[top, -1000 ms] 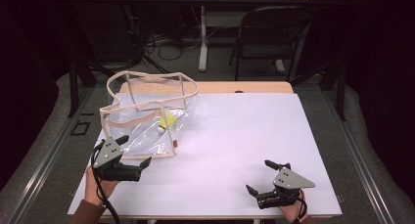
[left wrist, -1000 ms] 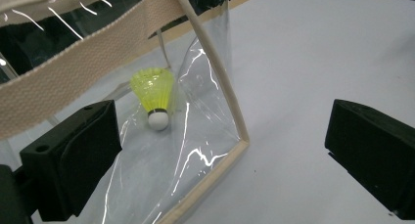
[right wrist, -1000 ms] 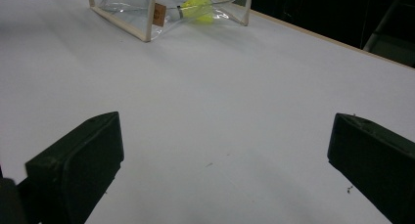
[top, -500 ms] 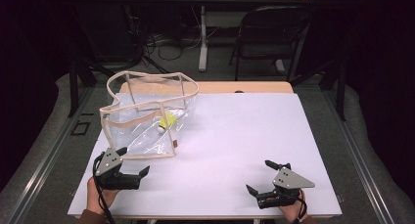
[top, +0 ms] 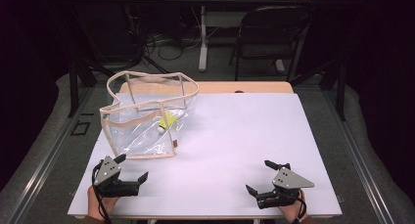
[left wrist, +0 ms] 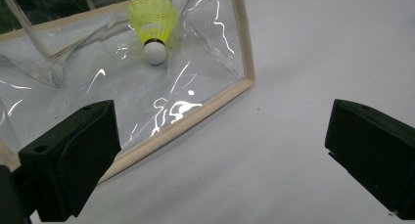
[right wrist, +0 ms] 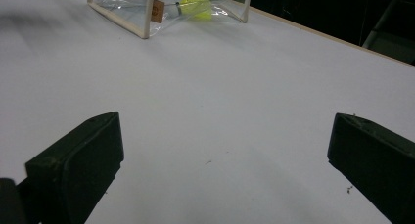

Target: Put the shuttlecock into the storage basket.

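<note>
Both tools [top: 132,168] [top: 266,177] gape empty; clear bag's [top: 142,131] brown tag [right wrist: 157,11] is unreadable.

Each black tool [top: 130,169] carries a grey triangular plate.

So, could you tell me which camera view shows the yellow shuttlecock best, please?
The left gripper view: the shuttlecock is large and sharp there, its white cork and yellow skirt showing inside the clear bag. The high view shows a small yellow shape in the bag; the right gripper view shows a distant yellow shape.
</note>
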Available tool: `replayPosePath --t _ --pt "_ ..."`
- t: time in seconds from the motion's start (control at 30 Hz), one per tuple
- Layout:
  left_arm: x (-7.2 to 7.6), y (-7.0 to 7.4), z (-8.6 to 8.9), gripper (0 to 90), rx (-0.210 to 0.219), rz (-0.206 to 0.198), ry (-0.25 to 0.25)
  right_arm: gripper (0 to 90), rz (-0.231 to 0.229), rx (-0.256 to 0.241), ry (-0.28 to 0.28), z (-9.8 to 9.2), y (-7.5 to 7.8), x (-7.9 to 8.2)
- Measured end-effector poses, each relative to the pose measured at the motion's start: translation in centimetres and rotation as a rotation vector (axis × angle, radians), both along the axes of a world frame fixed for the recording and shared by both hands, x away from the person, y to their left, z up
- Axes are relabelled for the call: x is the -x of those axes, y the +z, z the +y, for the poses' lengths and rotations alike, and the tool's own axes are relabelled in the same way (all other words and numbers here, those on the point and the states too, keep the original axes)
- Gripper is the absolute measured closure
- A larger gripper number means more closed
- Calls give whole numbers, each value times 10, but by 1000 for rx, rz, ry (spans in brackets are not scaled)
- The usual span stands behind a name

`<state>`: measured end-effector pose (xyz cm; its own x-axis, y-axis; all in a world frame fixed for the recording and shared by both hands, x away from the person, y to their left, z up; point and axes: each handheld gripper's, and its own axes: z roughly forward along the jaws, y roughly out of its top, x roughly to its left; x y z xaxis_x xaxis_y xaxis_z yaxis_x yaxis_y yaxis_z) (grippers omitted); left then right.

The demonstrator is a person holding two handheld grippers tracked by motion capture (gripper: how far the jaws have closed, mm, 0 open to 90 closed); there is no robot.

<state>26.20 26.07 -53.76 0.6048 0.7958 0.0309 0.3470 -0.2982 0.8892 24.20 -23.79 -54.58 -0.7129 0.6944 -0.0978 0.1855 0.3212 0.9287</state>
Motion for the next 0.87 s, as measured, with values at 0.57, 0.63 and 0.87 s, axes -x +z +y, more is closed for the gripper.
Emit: replayPosePath --t 0.57,0.63,0.87 --pt "14 -17 -2 0 -5 -40 1 0 -6 0 1 0 1 1" --pt "13 -17 -2 0 2 -33 -4 0 -6 -2 2 0 1 1" --pt "8 -20 -3 0 4 -5 -17 0 0 -10 6 -2 2 1"
